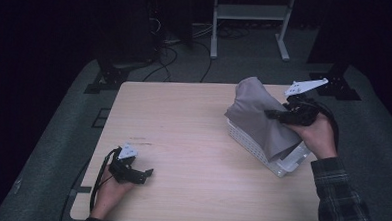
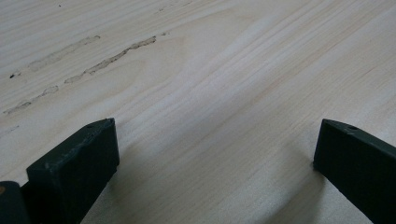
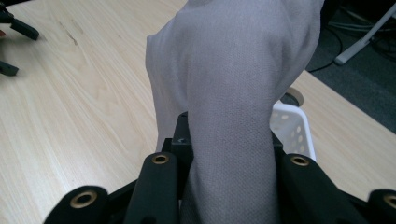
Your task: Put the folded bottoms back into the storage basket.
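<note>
High view: the right gripper [image 1: 280,114] holds the grey cloth [image 1: 258,117] above the white basket [image 1: 262,151].
The cloth, pinched between its jaws, drapes with its long axis along the basket (down into it); the left gripper [image 1: 142,174] rests well apart on the table [image 1: 183,125], jaws spread and empty.

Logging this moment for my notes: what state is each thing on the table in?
Grey cloth: bunched, draped over the basket, gripped.
White basket: upright on the table, partly covered.
Right gripper: shut on the cloth.
Left gripper: open, holding nothing, resting on the table.
</note>
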Demonstrator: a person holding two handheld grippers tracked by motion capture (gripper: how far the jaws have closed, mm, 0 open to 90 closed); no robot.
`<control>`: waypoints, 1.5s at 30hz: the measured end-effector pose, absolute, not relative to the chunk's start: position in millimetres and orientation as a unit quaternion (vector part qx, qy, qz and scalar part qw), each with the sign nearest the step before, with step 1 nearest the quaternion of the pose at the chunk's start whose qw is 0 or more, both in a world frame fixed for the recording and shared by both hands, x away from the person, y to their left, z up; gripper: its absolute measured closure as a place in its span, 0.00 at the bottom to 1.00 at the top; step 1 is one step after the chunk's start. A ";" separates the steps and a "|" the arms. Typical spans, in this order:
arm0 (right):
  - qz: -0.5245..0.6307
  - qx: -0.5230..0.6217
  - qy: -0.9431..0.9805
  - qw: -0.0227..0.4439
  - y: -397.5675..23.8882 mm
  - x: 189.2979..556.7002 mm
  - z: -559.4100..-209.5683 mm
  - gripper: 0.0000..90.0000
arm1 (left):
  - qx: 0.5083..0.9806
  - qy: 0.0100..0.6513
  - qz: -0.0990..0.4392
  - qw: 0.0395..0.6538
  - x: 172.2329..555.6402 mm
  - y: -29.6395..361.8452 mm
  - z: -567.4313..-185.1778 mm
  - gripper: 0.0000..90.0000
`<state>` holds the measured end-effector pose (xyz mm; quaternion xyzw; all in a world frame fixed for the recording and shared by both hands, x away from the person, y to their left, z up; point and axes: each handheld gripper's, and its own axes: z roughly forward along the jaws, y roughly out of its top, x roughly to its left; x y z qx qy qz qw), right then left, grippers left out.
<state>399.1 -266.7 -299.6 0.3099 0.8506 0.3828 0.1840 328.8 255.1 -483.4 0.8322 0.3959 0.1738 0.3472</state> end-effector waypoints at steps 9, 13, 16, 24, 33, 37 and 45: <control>0.376 0.327 0.851 0.162 -276.2 407.3 -320.1 0.76 | 0.832 0.395 0.176 0.348 328.9 255.1 -483.6 0.00; 0.375 0.332 0.851 0.160 -281.0 411.4 -327.2 0.76 | 0.832 0.395 0.175 0.347 328.9 255.1 -483.6 0.00; 0.368 0.335 0.853 0.158 -283.4 415.4 -332.8 0.76 | 0.832 0.395 0.176 0.348 328.9 255.1 -483.6 0.00; 0.346 0.346 0.859 0.150 -285.4 426.6 -354.8 0.76 | 0.833 0.394 0.176 0.346 329.0 255.3 -483.4 0.00; 0.324 0.355 0.864 0.152 -290.1 437.0 -372.2 0.76 | 0.833 0.394 0.176 0.346 328.9 255.3 -483.4 0.00; 0.311 0.359 0.867 0.153 -291.4 442.9 -380.1 0.76 | 0.833 0.395 0.175 0.346 328.8 255.2 -483.5 0.00; 0.291 0.368 0.871 0.143 -292.8 452.0 -397.3 0.75 | 0.833 0.395 0.175 0.347 328.8 255.2 -483.5 0.00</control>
